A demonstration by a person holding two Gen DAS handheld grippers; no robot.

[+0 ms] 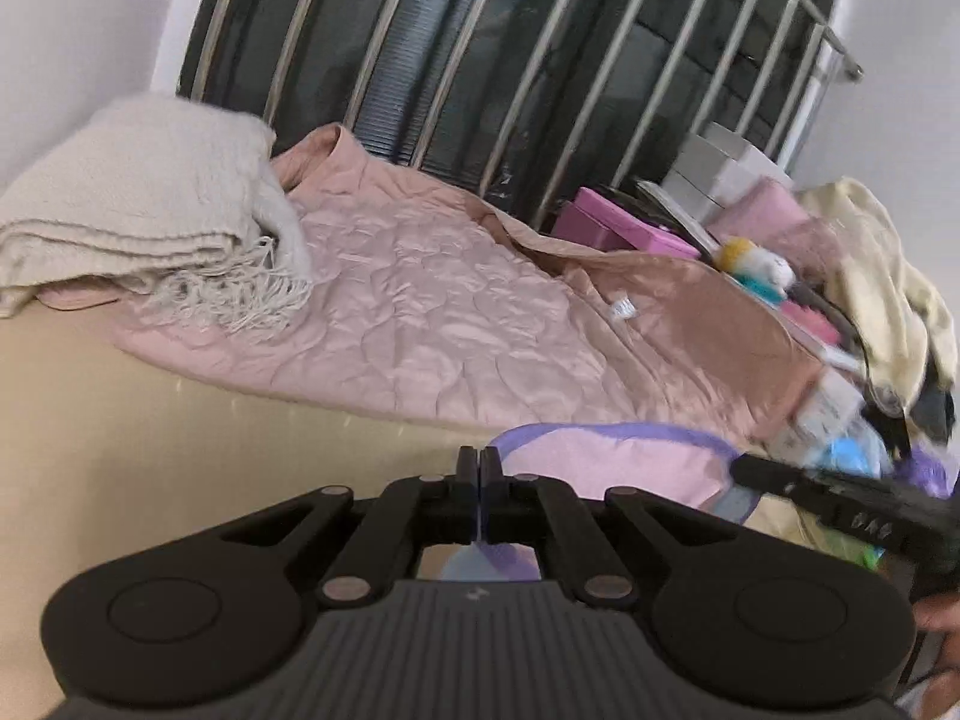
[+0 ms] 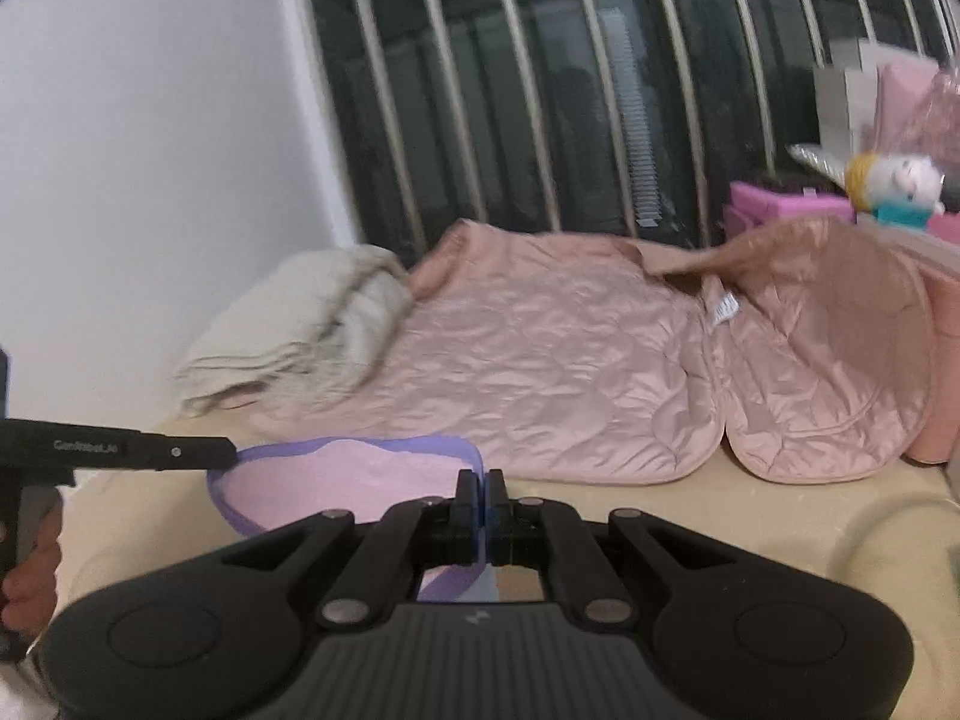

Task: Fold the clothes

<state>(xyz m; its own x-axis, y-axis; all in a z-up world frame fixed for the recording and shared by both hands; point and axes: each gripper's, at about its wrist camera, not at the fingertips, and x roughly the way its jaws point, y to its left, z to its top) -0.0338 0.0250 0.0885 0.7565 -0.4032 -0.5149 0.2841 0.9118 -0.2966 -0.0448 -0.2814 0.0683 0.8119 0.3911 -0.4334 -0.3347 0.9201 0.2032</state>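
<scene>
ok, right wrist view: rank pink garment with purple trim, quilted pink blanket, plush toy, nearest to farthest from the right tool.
1. Pink garment with purple trim: pinched in the right tool, spreading left.
2. Quilted pink blanket: spread just beyond, centre.
3. Plush toy: far right, up on the pink boxes by the railing.

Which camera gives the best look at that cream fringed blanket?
The left wrist view. There the cream blanket lies large and sharp at the left, its folded layers and tassels plain, resting on the pink quilted cover. The right wrist view shows it smaller, farther off and blurred, tassels unreadable.
</scene>
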